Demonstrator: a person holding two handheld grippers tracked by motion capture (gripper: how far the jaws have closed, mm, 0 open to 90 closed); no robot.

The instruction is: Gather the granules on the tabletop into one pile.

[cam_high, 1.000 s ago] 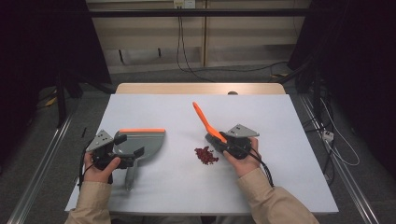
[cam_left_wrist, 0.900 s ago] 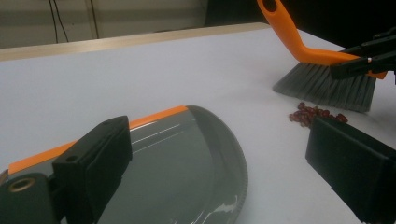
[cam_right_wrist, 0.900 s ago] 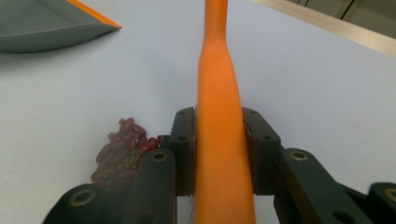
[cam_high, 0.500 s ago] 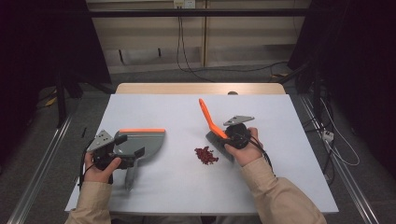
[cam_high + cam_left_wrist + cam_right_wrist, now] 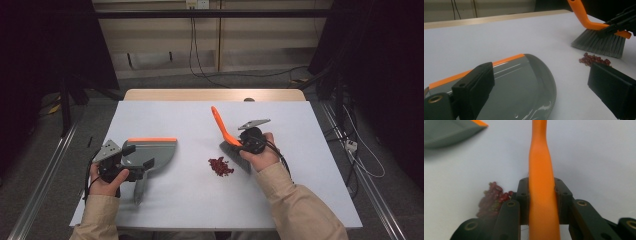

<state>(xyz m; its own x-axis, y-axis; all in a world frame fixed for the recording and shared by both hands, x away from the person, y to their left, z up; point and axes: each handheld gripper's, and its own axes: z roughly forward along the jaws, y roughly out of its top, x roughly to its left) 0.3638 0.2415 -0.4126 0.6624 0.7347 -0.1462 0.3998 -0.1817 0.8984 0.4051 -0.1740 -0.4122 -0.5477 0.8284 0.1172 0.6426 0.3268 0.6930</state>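
On the white table, the brush is pinched at its orange handle by the right gripper just right of the red beans, presumably for sweeping them leftward into the dustpan, whose handle is clamped by the left gripper.

Glossy grey plastic dustpan, smooth orange plastic brush, matt white table.
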